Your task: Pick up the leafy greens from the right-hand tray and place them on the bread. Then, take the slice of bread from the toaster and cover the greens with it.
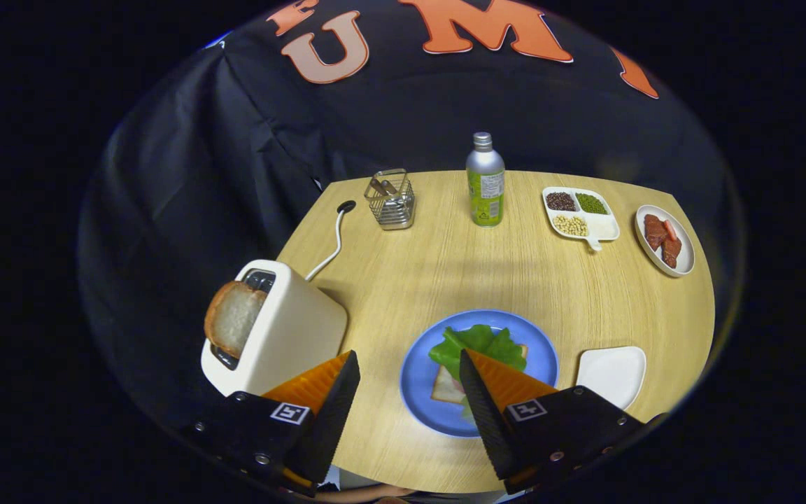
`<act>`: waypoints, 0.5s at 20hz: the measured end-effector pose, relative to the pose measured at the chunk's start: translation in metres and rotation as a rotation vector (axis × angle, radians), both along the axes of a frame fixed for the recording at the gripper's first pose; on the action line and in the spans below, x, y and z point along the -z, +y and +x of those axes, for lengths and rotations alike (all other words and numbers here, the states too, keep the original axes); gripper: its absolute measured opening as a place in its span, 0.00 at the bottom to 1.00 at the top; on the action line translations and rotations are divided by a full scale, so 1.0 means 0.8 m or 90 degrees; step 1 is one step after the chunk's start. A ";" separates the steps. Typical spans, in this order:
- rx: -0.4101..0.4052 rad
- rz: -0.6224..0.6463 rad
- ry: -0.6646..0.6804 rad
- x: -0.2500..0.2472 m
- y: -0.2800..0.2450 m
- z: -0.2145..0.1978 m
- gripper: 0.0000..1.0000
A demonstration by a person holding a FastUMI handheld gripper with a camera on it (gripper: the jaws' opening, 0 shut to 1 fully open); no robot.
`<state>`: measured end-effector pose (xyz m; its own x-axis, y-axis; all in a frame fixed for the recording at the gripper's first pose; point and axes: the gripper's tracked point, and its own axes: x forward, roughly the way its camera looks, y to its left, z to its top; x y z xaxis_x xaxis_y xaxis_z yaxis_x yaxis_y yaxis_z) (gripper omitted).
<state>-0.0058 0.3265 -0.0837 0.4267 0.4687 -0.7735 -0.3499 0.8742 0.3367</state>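
The leafy greens (478, 345) lie on a slice of bread (448, 389) on the blue plate (422, 367), just ahead of my right finger, which covers part of them. A second bread slice (234, 317) sticks out of the top of the white toaster (291, 334), beyond my left finger. My gripper (408, 367) hangs above the table's front edge, open, with nothing between its fingers. The white tray (613, 374) to the right of the plate holds nothing.
At the back of the wooden table (403, 273) stand a wire basket (391, 199), a green bottle (485, 182), a divided dish of beans (579, 213) and a plate of meat slices (664, 239). The toaster's cord (333, 241) runs back to the table edge.
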 end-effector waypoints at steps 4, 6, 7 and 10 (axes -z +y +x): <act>-0.016 0.028 0.014 -0.045 0.042 -0.008 0.94; -0.026 0.035 0.018 -0.064 0.063 -0.011 0.94; -0.033 0.037 0.018 -0.070 0.074 -0.012 0.94; -0.060 0.034 0.030 -0.079 0.108 -0.022 0.94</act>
